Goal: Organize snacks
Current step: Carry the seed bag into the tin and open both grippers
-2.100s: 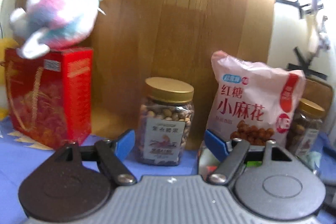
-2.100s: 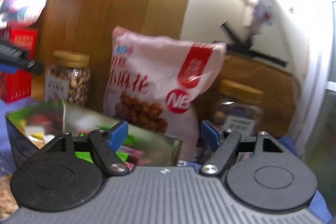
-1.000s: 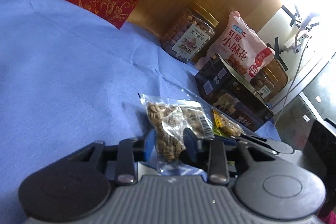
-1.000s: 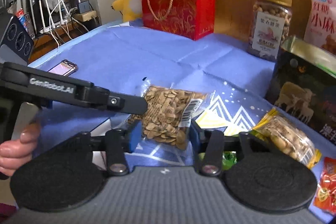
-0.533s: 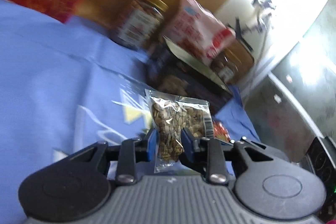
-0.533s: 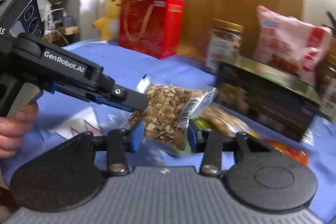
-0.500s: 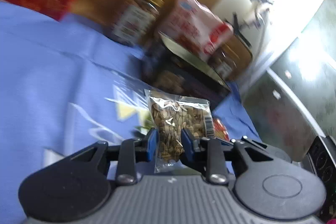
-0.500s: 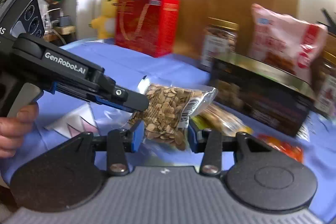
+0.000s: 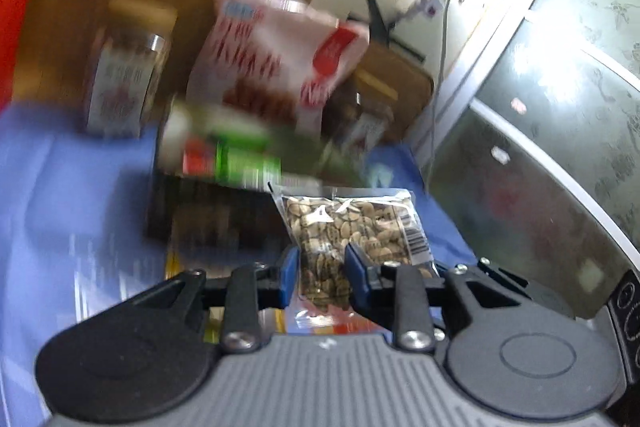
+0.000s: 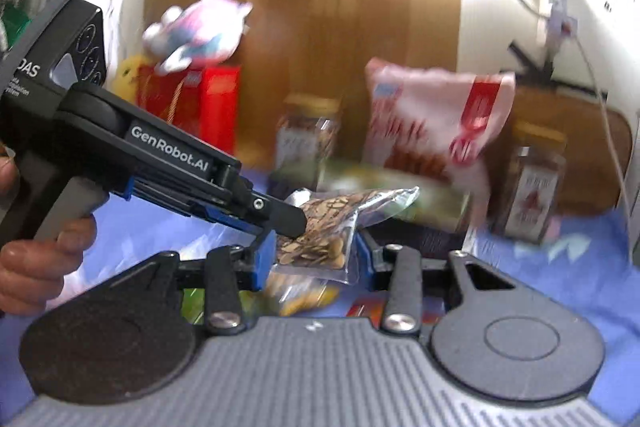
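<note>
Along the back edge of the table (image 10: 592, 267), against the wooden panel (image 10: 352, 27), stand the big things: a pink snack bag (image 9: 276, 59), a gold-lidded nut jar (image 9: 128, 75) to its left and a second jar (image 10: 532, 187) to its right. Just in front of them sits the dark snack box (image 9: 208, 203), open at the top, with green and red packets blurred inside.

Smallest is the clear seed packet (image 9: 348, 227), held up off the blue cloth just near the box's right front corner. The left gripper (image 9: 322, 277) is closed on the packet's lower end, its blue pads pressing the film from both sides. The right gripper (image 10: 310, 261) frames the same packet with its fingers part-spread; whether they touch it cannot be told.

The packet looks light, soft and slick. Loose seeds shift inside, so a pinch at a sealed edge should hold better than one on the bulging middle.
</note>
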The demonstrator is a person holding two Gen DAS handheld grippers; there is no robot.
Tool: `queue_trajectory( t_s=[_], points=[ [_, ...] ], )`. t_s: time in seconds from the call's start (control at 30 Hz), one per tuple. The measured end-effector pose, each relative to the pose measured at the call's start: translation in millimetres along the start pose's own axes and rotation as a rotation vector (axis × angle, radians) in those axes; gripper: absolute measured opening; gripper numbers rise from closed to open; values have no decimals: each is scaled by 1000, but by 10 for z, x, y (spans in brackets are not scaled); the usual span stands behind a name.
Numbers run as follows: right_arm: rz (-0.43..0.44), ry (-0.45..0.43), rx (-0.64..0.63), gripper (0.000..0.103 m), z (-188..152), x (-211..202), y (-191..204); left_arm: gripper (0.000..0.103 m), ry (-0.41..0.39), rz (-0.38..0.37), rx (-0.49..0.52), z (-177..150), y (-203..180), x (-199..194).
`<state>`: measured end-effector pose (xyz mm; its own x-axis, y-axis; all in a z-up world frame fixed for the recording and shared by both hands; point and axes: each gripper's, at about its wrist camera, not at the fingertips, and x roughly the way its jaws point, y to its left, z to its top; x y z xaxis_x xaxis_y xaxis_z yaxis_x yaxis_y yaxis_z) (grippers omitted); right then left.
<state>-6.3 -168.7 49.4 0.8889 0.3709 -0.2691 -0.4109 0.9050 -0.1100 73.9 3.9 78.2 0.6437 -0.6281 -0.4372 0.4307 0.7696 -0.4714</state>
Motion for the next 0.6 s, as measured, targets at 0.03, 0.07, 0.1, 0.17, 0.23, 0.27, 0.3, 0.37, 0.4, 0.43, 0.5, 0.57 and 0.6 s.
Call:
queue_trajectory(
  t_s=[0.03, 0.07, 0.1, 0.17, 0.23, 0.27, 0.3, 0.37, 0.4, 0.43, 0.5, 0.57, 0.6],
  points=[
    [-4, -15, 5, 45, 57, 86, -85, 26, -12, 11, 10, 101, -8, 58],
    [-7, -26, 12, 45, 108, 182, -153, 26, -20, 21, 15, 193, -1, 111],
    [-10, -34, 20, 45, 147, 280, -219, 26, -25, 34, 17, 284, 17, 184],
    [-15, -32, 41, 45, 189, 515, -341, 26, -26, 69, 9, 443, 78, 361],
    [-26, -14, 61, 49, 180, 684, -443, 28, -20, 100, 5, 517, 127, 521],
    [-46, -6, 65, 50, 164, 780, -473, 31, -19, 113, 1, 536, 161, 598],
    [-67, -1, 72, 58, 132, 858, -504, 32, -23, 135, -4, 545, 191, 665],
    [-128, 13, 92, 73, 65, 952, -560, 32, -23, 174, -13, 522, 256, 732],
    [-152, 14, 97, 73, 50, 952, -582, 32, -30, 183, -20, 504, 280, 726],
    [-160, 7, 104, 73, 36, 914, -612, 32, -37, 180, -29, 494, 308, 707],
    [-156, -11, 123, 73, 41, 794, -669, 32, -50, 164, -45, 448, 343, 602],
    [-165, -32, 143, 73, 50, 641, -696, 32, -68, 159, -53, 401, 359, 462],
    [-163, -39, 158, 73, 47, 560, -702, 34, -84, 153, -57, 351, 373, 347]
  ],
)
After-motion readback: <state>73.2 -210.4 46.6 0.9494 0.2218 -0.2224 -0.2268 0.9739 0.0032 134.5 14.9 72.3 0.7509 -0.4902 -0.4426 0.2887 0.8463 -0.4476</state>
